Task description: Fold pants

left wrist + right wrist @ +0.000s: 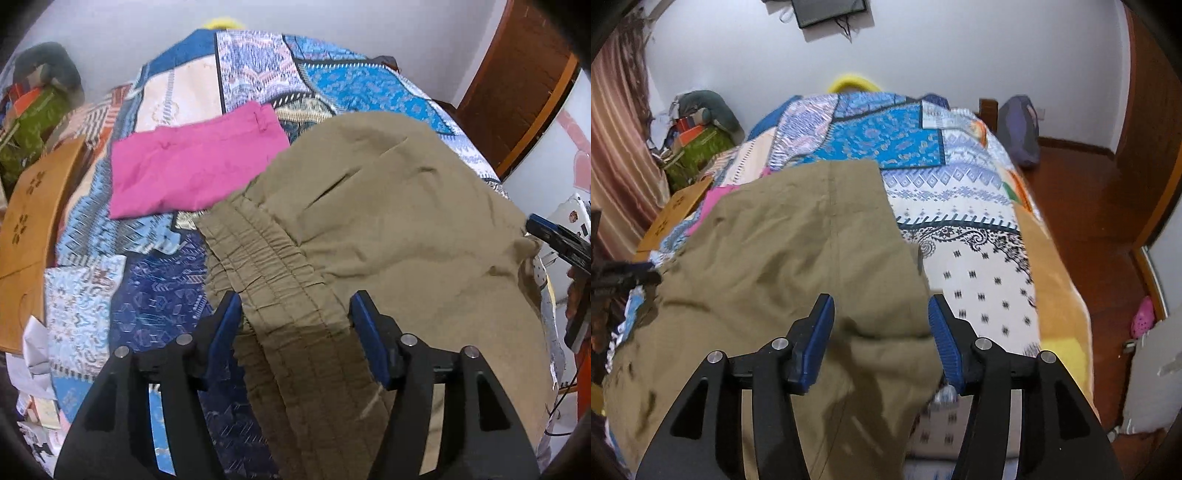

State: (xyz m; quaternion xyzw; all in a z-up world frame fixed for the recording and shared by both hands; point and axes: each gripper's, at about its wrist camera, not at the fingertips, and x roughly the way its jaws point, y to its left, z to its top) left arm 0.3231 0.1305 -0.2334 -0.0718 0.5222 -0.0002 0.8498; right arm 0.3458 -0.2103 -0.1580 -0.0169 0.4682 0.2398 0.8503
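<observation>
Khaki pants (388, 206) lie spread on a patterned bedspread (332, 77). My left gripper (295, 306) is open, its blue fingers straddling the elastic waistband (280, 280) at the near left. My right gripper (881, 314) is open over the pants' right edge (812, 240) near the bed's front; cloth lies between its fingers. The right gripper also shows at the right edge of the left wrist view (554, 236).
A folded pink garment (192, 166) lies on the bed beyond the waistband. A wooden board (33, 229) and a clutter pile (33, 122) sit at the left. A wooden floor (1089, 206), a bag (1021, 129) and a pink shoe (1143, 321) are at the right.
</observation>
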